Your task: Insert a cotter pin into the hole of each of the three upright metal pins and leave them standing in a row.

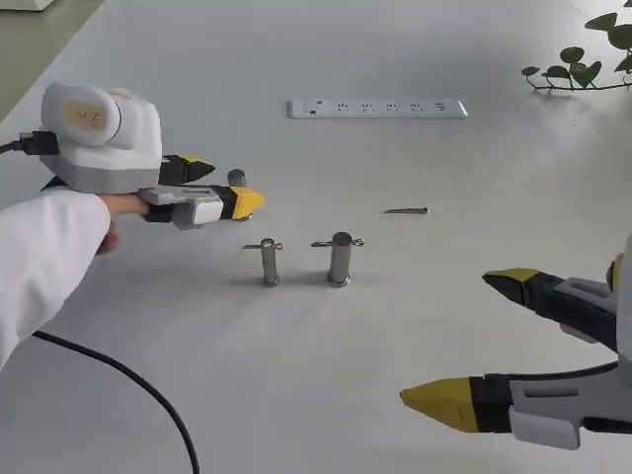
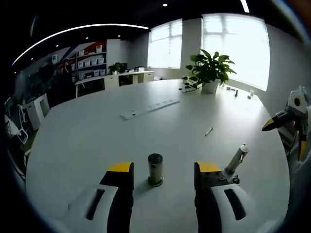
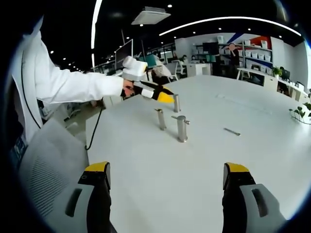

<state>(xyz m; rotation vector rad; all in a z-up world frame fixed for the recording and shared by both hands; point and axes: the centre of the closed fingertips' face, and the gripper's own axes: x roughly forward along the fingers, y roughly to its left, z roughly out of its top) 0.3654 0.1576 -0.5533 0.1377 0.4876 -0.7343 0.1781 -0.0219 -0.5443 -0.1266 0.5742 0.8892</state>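
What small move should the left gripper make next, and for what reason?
Probably close the left gripper on the bare metal pin: it stands between the open jaws, untouched, with no cotter pin through it. The other two pins already carry theirs, and the loose cotter pin lies on the table.

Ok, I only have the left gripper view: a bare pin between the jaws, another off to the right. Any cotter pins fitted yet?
Observer: Yes. In the head view the slim pin carries a cotter pin, and the thicker pin carries another.
Operator: Right gripper holding anything?
Observer: No; the right gripper view shows the right gripper wide open, nothing between its jaws.
Operator: Three in a row?
Observer: Not yet; the bare pin stands behind and left of those two.
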